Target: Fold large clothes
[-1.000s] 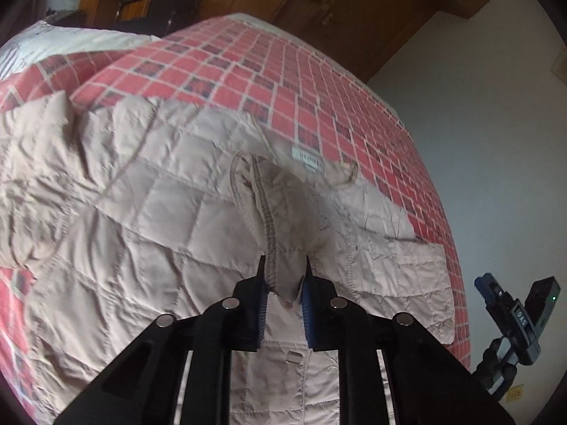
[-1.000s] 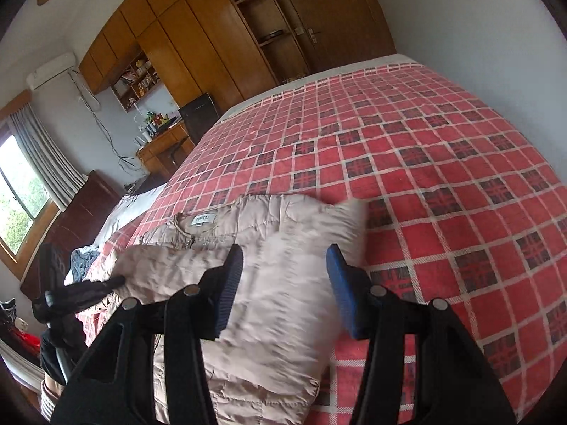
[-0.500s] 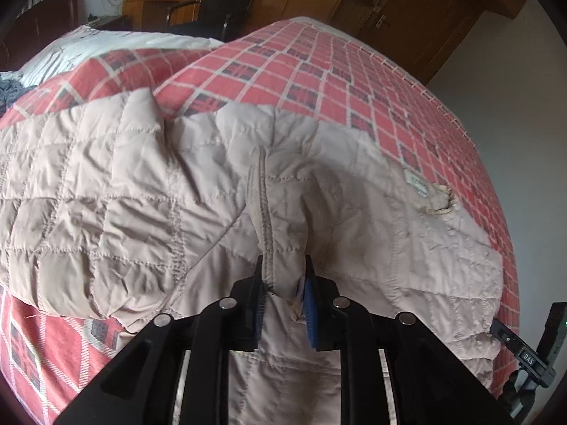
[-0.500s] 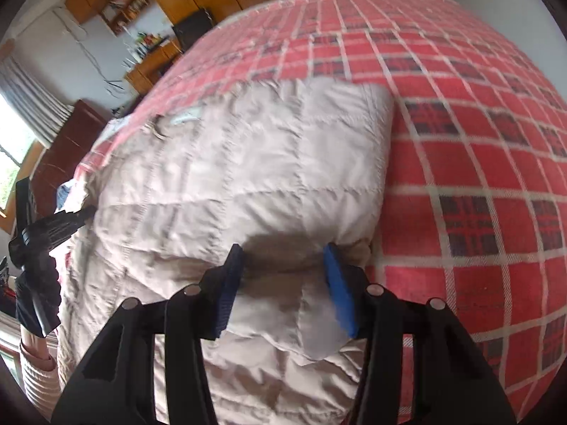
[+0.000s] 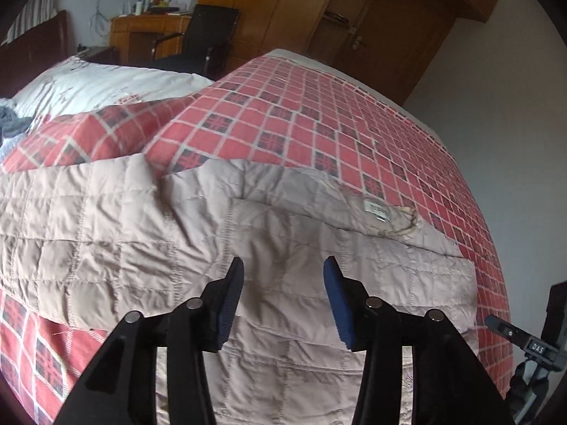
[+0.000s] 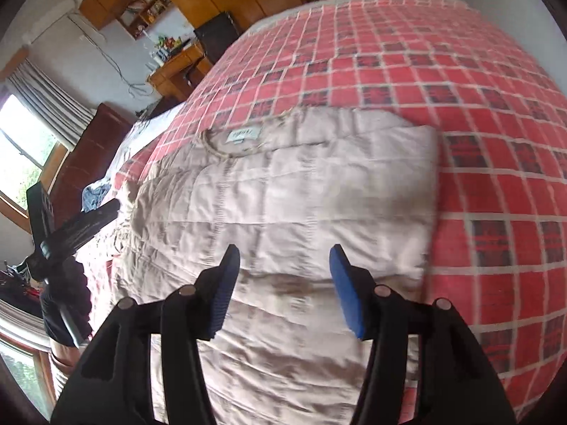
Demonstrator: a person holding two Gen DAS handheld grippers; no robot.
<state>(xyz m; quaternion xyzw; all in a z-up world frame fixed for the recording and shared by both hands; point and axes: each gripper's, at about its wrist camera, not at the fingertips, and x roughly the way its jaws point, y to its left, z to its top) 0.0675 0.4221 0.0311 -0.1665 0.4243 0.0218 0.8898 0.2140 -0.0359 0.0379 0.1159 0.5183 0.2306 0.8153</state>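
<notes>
Right tool (image 6: 283, 283) spread wide, nothing between its blue pads, above beige quilted jacket (image 6: 301, 194) lying partly folded on red plaid bed (image 6: 496, 141); neck label (image 6: 244, 134) faces up; view blurred

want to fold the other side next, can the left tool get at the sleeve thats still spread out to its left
Probably yes. The left tool is open and holds nothing, hovering over the jacket. The spread sleeve lies flat on the bedspread with nothing on it.

left gripper (image 5: 281, 288) released the sleeve fold, jaws now apart, beige jacket (image 5: 149, 233) lying flat
</notes>
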